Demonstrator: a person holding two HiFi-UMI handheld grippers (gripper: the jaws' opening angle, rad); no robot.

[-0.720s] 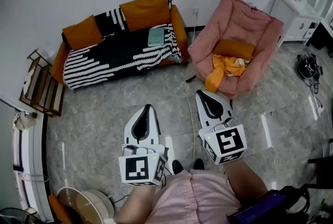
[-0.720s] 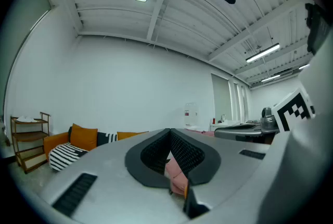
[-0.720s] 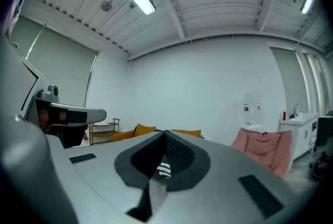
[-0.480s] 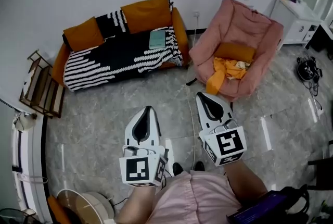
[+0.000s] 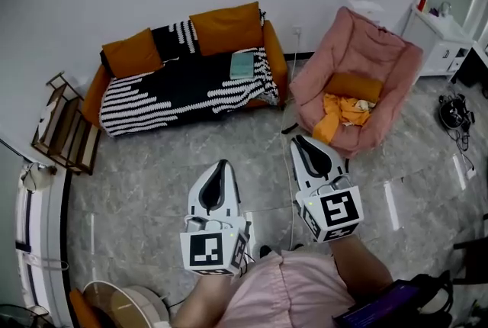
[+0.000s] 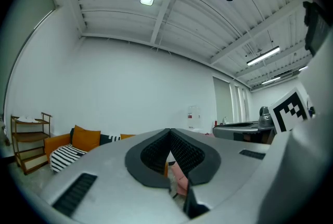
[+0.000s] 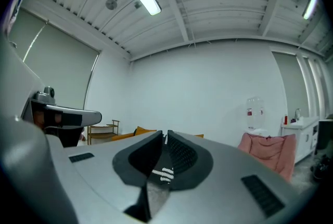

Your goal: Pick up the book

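1. Both tools are on the approach. The left gripper (image 5: pixel 222 165) and right gripper (image 5: pixel 300 139) are held side by side above the grey floor (image 5: pixel 137 174), noses toward the sofa (image 5: pixel 277 63).
2. Jaws: the left pair is pressed together at the tips with nothing between them. The right pair is closed to a thin slit and is also empty. Each gripper's own view agrees.
3. Book (image 5: pixel 242 64): pale green, flat on the striped blanket (image 5: pixel 145 101) near the right end of the sofa seat, just below the larger orange cushion (image 5: pixel 226 27). It is well apart from both grippers.
4. No desk bears the book. The only desk-like piece is a white cabinet (image 5: pixel 446 44) at the far right of the room, well apart from the sofa.
5. Step, as I judge it: the walk-up, with the grasp not yet begun.
6. The next move calls for closing the distance to the sofa, opening one pair of jaws, and working a jaw under a free edge of the book. The soft seat may give under pressure, so a shallow, level entry looks safer.
7. Hard to read:
   - The book's thickness and cover print are too small to tell.
   - Neither gripper view shows the book. The right slit shows only stripes, and the left shows a scrap of pink, probably the armchair (image 5: pixel 358 63).
   - The person's feet are mostly hidden.
   - A dark device (image 5: pixel 381 309) at lower right is cut off by the frame.
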